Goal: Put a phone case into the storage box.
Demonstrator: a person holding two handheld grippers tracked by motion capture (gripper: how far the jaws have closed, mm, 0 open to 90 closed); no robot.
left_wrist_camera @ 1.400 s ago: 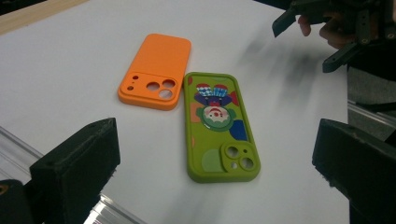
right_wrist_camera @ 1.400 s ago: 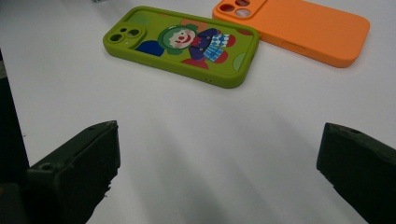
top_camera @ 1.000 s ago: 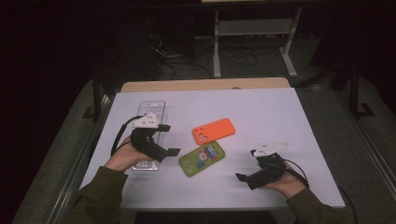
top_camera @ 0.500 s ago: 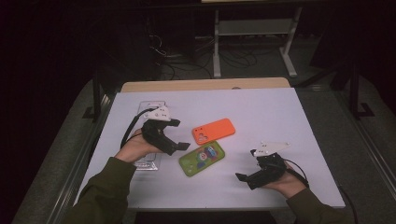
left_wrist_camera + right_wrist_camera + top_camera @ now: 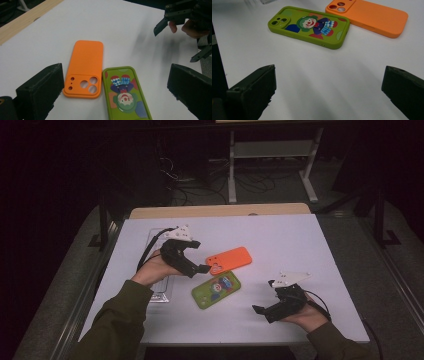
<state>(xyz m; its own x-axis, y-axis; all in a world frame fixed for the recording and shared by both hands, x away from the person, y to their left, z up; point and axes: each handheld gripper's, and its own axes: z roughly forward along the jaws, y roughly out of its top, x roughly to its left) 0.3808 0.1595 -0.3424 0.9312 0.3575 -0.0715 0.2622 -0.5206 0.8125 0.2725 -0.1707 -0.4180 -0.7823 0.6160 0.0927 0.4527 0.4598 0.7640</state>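
The left gripper (image 5: 204, 268) hovers, fingers spread, just beside the orange phone case (image 5: 229, 259), which touches the green clown case (image 5: 216, 289) on the surface (image 5: 300, 240). The right gripper (image 5: 262, 312) is spread too.

High view: table (image 5: 300, 240) lit bright and even from above, surroundings nearly black, floor detail crushed. Overall soft, low resolution, slight purple cast on the white top. Shadows under the hands faint and short. Left gripper view: sharp on the orange case (image 5: 85, 67), motion smear on the tabletop upper right, near jaws slightly out of focus. Right gripper view: green case (image 5: 309, 26) crisp, soft diffuse shadows across the foreground, jaws blurred. No hard glare anywhere.
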